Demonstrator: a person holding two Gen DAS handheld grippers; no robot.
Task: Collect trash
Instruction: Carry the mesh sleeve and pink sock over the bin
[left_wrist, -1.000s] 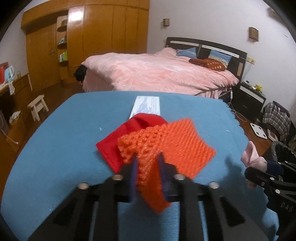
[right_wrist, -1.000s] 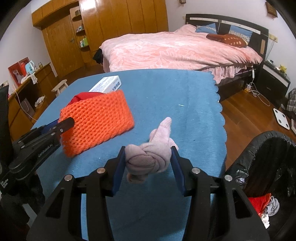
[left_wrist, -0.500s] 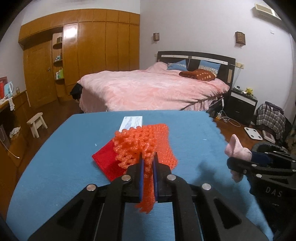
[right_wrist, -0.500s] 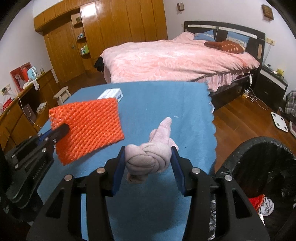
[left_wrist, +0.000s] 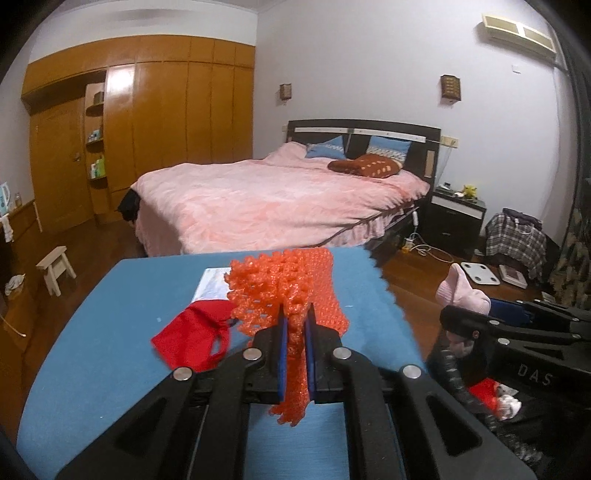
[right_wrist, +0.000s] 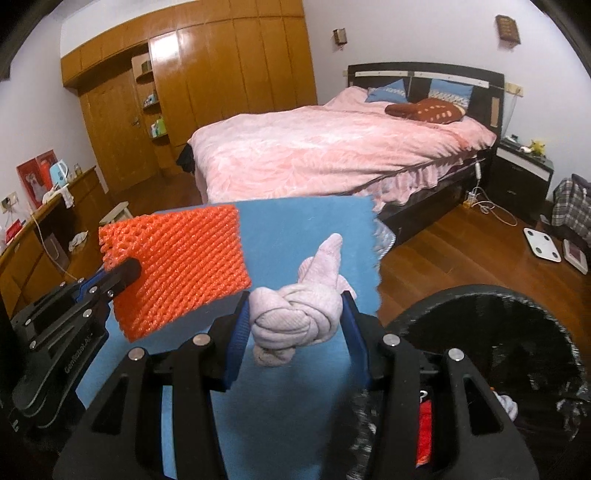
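My left gripper (left_wrist: 295, 317) is shut on an orange foam net (left_wrist: 291, 295) and holds it raised above the blue table (left_wrist: 96, 373); the net also shows in the right wrist view (right_wrist: 177, 266). My right gripper (right_wrist: 295, 314) is shut on a knotted pink sock (right_wrist: 295, 314), held above the table's right edge; the sock also shows in the left wrist view (left_wrist: 461, 295). A black-lined trash bin (right_wrist: 498, 339) stands on the floor just right of the table, with red and white scraps inside.
A red cloth (left_wrist: 192, 336) and a white box (left_wrist: 210, 288) lie on the table. A pink bed (left_wrist: 273, 206) stands beyond it. A wooden wardrobe (left_wrist: 147, 140), a small stool (left_wrist: 55, 269), a nightstand (left_wrist: 454, 218) and a floor scale (left_wrist: 480, 273) surround it.
Both grippers have risen and tilted up with their loads. The orange net has lifted off the red cloth. The right gripper with the sock has moved nearer the bin.
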